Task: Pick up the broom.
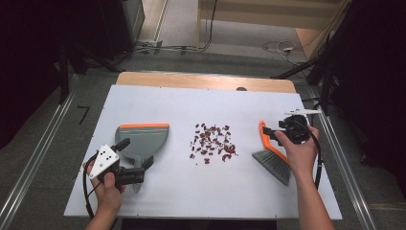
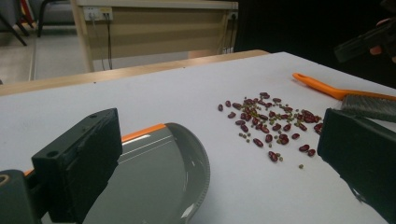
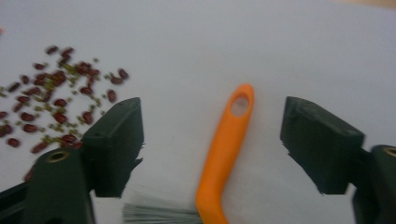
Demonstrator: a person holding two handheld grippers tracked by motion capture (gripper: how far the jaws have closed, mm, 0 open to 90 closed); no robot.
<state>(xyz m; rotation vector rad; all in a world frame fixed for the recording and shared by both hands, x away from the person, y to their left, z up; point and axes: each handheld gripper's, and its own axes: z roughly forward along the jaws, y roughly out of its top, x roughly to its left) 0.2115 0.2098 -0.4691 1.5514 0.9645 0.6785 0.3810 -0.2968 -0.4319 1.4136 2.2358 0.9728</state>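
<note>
Hands enter from the bottom of the high view, one at each side of a white table (image 1: 158,196). At the left side, the left hand (image 1: 106,189) holds the left gripper (image 1: 139,165), which points to the right with its jaws spread wide, gripping nothing. Its grey three-cornered plate (image 1: 104,160) sits on top and a black cable (image 1: 86,184) loops beside the wrist. The jaws lie at the near end of a grey dustpan (image 1: 141,140) with an orange lip at its far edge; whether they touch its handle cannot be told. In the left gripper view the pan's grey bowl (image 2: 159,182) lies between and below the two parted jaws.

At the middle of the table is a loose scatter of dark red beans (image 1: 212,142), well apart from the dustpan. Closer views show small green bits mixed among them (image 2: 268,122) (image 3: 53,98).

Right of the beans lies a brush (image 1: 274,153) with an orange handle (image 1: 264,136) and grey bristles (image 1: 277,165) fanned toward the near edge. The right hand (image 1: 299,153) holds the right gripper (image 1: 273,132) over the handle's far end. In the right gripper view its jaws stand released, one on either side of the orange handle (image 3: 226,149), clear of it, with the hanging hole (image 3: 240,105) at the tip and bristles (image 3: 154,210) showing at the bottom.
</note>
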